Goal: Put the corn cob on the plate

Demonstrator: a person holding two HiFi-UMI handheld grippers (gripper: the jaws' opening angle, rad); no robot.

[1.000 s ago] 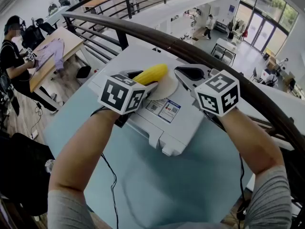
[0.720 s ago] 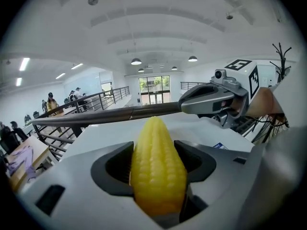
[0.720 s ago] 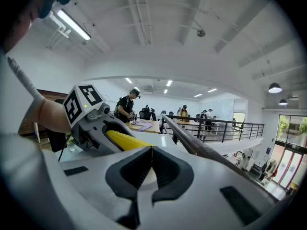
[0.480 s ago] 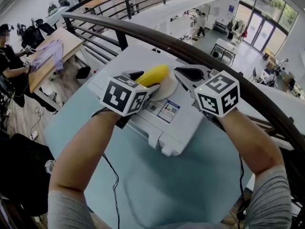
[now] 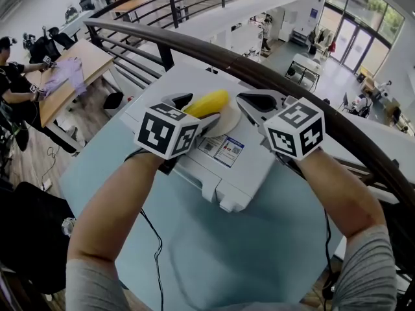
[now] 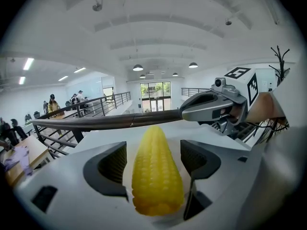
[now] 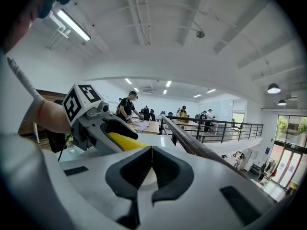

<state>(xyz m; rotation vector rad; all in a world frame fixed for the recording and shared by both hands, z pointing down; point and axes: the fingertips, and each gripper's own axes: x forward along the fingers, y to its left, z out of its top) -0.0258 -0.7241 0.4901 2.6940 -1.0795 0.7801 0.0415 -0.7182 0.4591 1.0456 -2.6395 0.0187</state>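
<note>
Resting lengthwise on the white plate [image 5: 228,119], the corn cob [image 5: 207,102] looks delivered. The left claw [image 6: 154,161] has just been opening, its jaws clear either side of the cob, so only withdrawal seems left. The cob is yellow, tapered and intact. The right claw [image 7: 151,169], right of the plate, is clenched and empty.

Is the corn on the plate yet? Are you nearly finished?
Nearly. The corn cob seems to rest on the white plate. The left gripper has just been opening its jaws, which stand clear on either side of the cob. Left to do: draw that gripper back. The right gripper is shut, holding nothing.
</note>
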